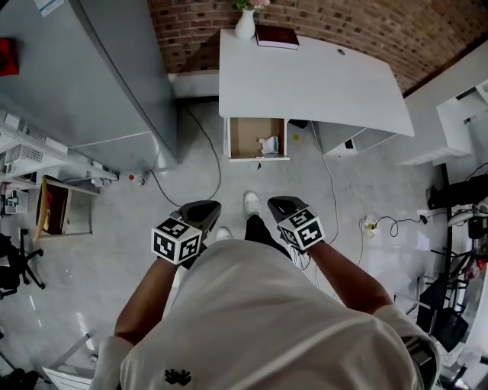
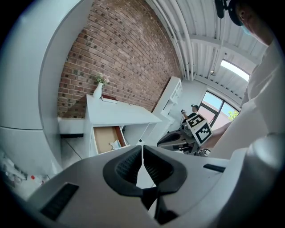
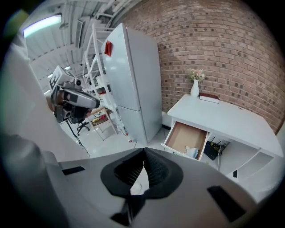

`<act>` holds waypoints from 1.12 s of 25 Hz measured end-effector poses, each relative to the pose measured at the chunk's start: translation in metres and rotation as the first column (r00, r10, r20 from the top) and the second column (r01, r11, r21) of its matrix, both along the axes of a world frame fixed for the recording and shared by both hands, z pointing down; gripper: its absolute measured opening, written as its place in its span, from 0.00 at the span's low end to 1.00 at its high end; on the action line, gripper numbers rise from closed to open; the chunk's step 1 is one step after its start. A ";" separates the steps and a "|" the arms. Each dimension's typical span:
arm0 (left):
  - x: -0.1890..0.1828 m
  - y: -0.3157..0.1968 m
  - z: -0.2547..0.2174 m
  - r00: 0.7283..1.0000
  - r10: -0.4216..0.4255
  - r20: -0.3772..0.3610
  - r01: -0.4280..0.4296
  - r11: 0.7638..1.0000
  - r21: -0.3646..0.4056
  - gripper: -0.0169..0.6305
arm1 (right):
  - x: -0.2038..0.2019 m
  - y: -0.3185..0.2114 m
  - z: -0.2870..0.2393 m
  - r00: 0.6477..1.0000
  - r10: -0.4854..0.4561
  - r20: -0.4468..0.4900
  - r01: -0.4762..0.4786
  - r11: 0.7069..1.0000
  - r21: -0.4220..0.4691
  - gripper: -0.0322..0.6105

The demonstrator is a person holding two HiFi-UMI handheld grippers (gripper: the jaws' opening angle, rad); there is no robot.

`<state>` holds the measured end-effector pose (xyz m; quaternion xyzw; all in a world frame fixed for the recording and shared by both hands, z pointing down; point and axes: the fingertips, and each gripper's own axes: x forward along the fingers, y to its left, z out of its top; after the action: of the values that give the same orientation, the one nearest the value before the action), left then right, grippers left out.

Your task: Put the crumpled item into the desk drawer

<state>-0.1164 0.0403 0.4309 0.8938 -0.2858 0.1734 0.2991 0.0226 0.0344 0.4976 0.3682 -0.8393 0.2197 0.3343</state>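
fridge (image 1: 114,68), cut off at the top edge. desk (image 1: 305,76) against a brick wall (image 1: 343,23); its top hides the rear of the open drawer (image 1: 245,137). left gripper (image 2: 142,149) and right gripper (image 3: 144,153), well apart from the desk: jaws pressed together, nothing between. crumpled item (image 1: 268,145) lies in the drawer's right side, too small to identify.
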 end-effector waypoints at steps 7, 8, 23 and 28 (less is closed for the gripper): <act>0.007 0.005 -0.001 0.999 0.032 0.017 -0.032 0.999 0.006 0.07 | -0.002 0.006 -0.014 1.000 -0.001 0.013 0.000 1.000 0.023 0.10; 0.008 0.005 -0.001 0.999 0.035 0.019 -0.035 0.999 0.005 0.07 | -0.001 0.006 -0.016 1.000 -0.001 0.013 0.001 1.000 0.027 0.10; -0.001 0.010 0.008 0.999 0.031 0.031 -0.030 0.999 -0.013 0.07 | -0.015 0.004 -0.024 0.999 -0.027 0.017 0.026 0.998 0.056 0.10; -0.004 0.009 0.009 0.999 0.015 0.029 -0.014 1.000 -0.015 0.07 | -0.019 0.003 -0.030 0.999 -0.028 0.038 0.026 0.998 0.056 0.10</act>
<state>-0.1203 0.0489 0.4403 0.8908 -0.2824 0.1909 0.3003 0.0037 0.0377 0.4672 0.3617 -0.8563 0.1987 0.3106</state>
